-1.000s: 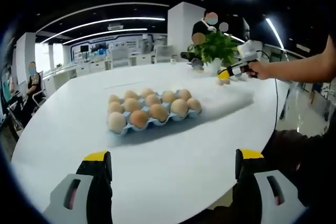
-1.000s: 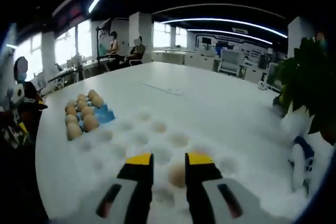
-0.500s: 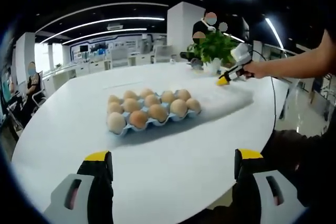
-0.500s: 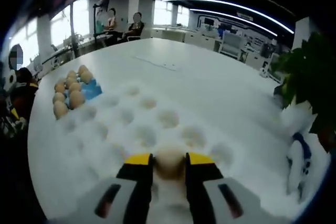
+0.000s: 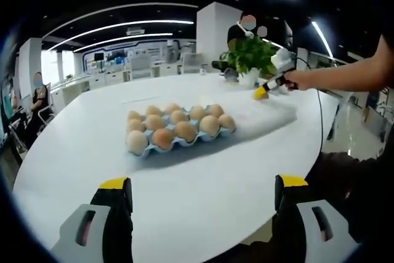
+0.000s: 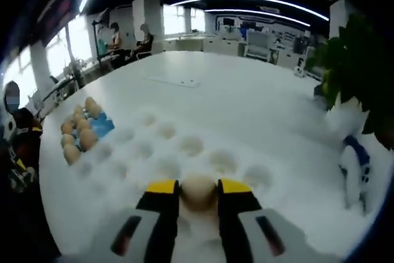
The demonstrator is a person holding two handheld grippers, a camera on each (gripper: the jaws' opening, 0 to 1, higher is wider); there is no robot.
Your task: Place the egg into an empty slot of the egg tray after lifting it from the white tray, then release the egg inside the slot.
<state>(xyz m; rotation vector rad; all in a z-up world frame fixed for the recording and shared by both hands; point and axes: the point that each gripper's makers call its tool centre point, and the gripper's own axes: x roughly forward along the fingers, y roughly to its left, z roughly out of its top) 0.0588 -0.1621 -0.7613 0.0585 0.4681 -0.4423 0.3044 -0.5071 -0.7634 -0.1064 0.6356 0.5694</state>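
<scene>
In the right gripper view my right gripper is shut on a tan egg, held over the white tray with its round hollows. The blue egg tray with several eggs lies far to the left there. In the left gripper view the blue egg tray sits mid-table, most slots holding brown eggs. My left gripper hangs open near the table's front edge, nothing between its jaws. The right gripper shows far right over the white tray, held by a person's hand.
A potted green plant stands behind the white tray. A white and blue object lies at the right of the right gripper view. People sit at desks in the background. The round white table has bare room around the egg tray.
My right gripper closed on the egg in the white tray and has lifted it a little. The left gripper has stayed still.
</scene>
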